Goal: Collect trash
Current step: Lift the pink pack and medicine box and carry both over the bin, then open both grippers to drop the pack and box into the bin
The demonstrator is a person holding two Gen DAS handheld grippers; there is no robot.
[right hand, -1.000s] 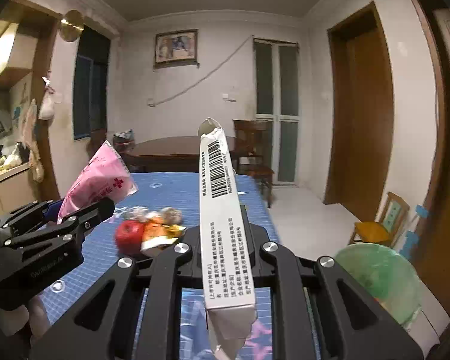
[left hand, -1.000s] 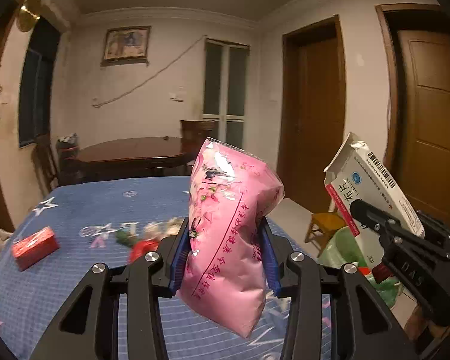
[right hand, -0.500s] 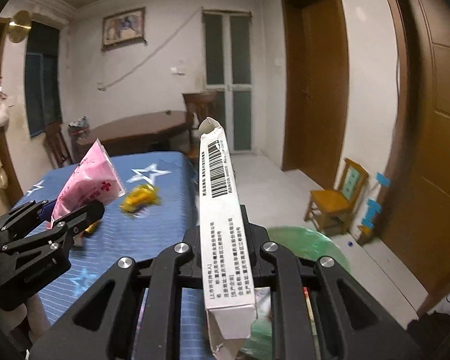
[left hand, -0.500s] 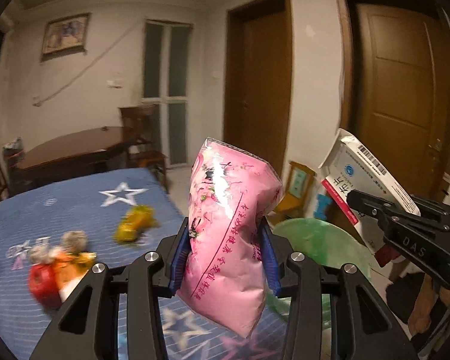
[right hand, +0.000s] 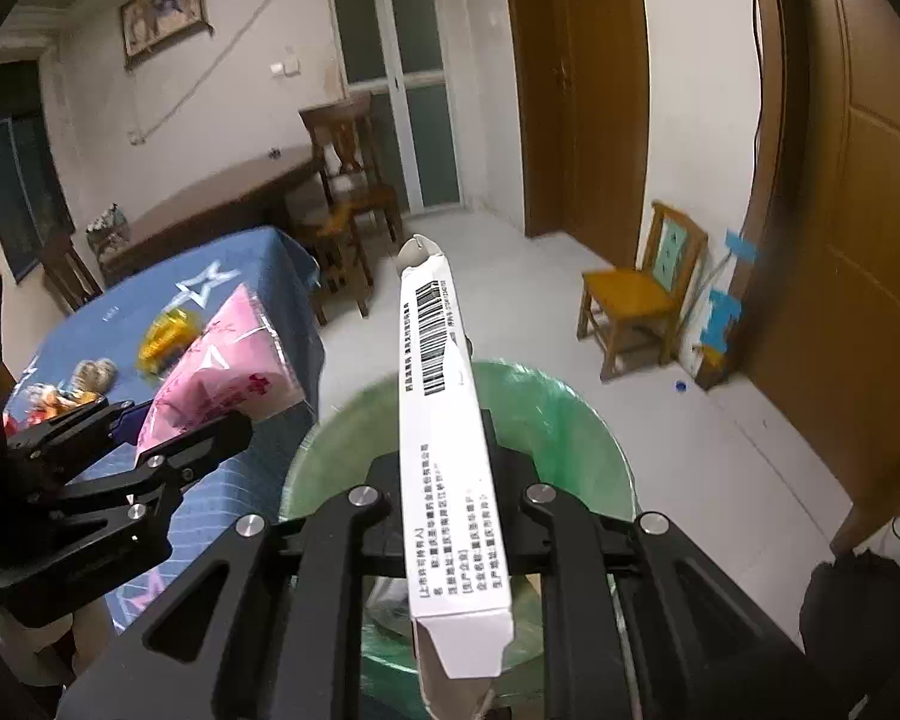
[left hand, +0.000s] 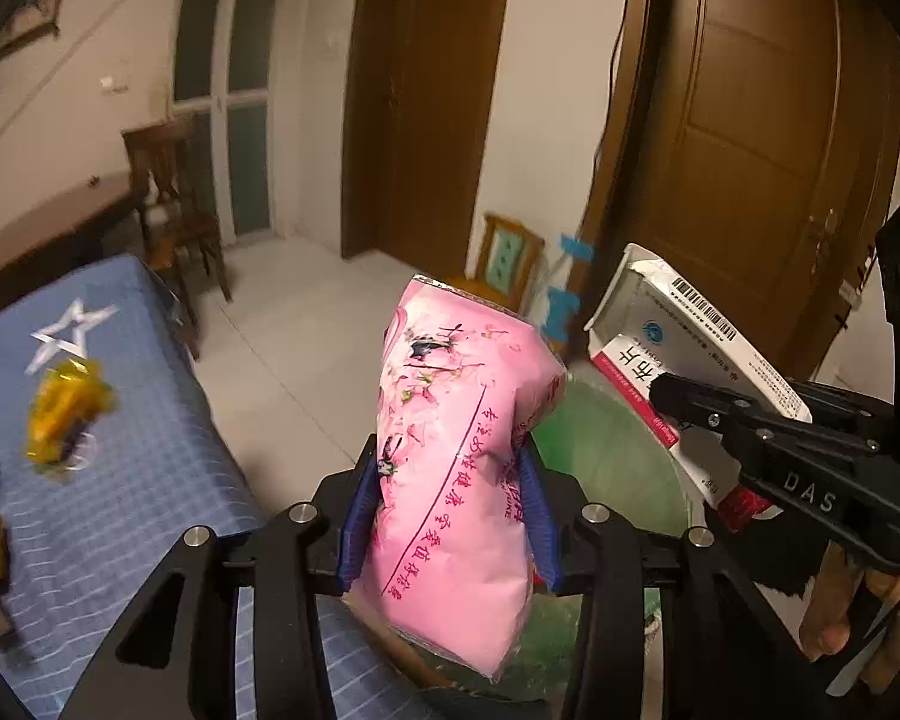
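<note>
My left gripper [left hand: 450,498] is shut on a pink plastic packet [left hand: 456,462] and holds it upright over the table's right edge, beside a green-lined trash bin [left hand: 606,444]. My right gripper [right hand: 444,510] is shut on a white medicine box [right hand: 447,438] with a barcode and holds it above the bin [right hand: 540,414]. The box also shows in the left wrist view [left hand: 678,354], and the packet in the right wrist view [right hand: 222,360]. A yellow wrapper [left hand: 66,402] and other scraps [right hand: 60,390] lie on the blue star-patterned tablecloth [left hand: 120,480].
A small wooden chair [right hand: 642,288] stands by the wall near brown doors [left hand: 750,150]. A dark dining table [right hand: 222,210] with a chair [right hand: 348,180] stands further back. White tiled floor [right hand: 720,450] lies around the bin. A blue bottle cap [right hand: 681,385] lies on the floor.
Both grippers have swung right and tilted down, from over the table to the bin, each with its item still held. The bin now fills the lower views.
</note>
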